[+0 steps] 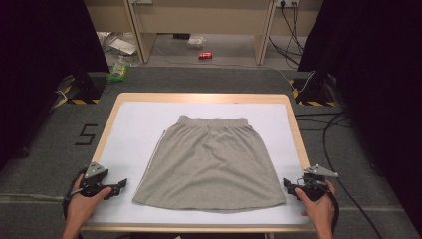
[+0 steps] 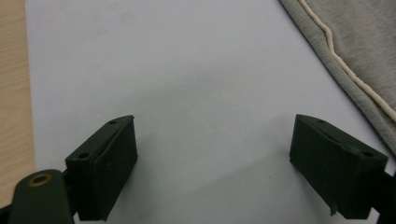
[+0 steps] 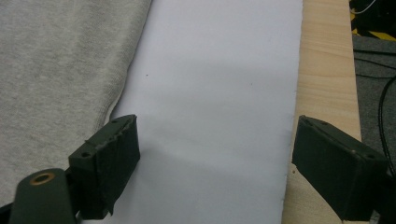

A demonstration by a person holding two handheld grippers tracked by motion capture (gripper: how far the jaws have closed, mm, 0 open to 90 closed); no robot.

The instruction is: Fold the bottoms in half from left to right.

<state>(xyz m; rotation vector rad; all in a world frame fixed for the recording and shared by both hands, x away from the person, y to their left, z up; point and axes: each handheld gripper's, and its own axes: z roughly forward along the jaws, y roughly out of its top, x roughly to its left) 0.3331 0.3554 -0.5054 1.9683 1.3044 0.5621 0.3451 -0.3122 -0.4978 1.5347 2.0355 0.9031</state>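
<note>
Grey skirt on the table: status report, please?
Left gripper and right gripper open, empty, beside the hem corners. Grey skirt flat on white sheet, untouched. Nothing in the way.

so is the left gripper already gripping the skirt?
No. In the left gripper view the left gripper is open over bare white mat, with the grey skirt off to one side.
</note>
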